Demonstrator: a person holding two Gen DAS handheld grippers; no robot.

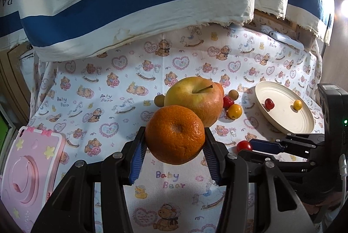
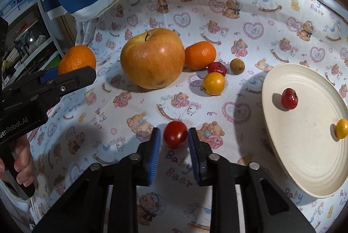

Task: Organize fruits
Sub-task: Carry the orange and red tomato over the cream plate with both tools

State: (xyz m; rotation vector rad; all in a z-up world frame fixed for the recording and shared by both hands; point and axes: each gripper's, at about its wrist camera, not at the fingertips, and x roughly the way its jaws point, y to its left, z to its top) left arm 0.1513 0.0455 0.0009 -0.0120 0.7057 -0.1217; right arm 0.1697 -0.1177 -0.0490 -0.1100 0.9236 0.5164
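Observation:
My left gripper (image 1: 175,135) is shut on an orange (image 1: 175,134) and holds it above the bear-print cloth; in the right wrist view that orange (image 2: 77,59) shows at the left. My right gripper (image 2: 174,139) points down at the cloth, its blue pads closed against a red cherry tomato (image 2: 175,134). Behind it lie a big apple (image 2: 152,59), a mandarin (image 2: 200,55), a small red fruit (image 2: 216,68), a yellow tomato (image 2: 213,83) and a brown round fruit (image 2: 237,66). A cream plate (image 2: 304,156) at the right carries a red fruit (image 2: 289,98) and a yellow one (image 2: 341,128).
A striped cloth bag (image 1: 134,0) with "PARIS" lettering hangs over the back of the cloth. A pink case (image 1: 30,178) lies at the near left. A second brown fruit (image 1: 159,100) sits left of the apple. A person's hand (image 2: 24,163) grips the left handle.

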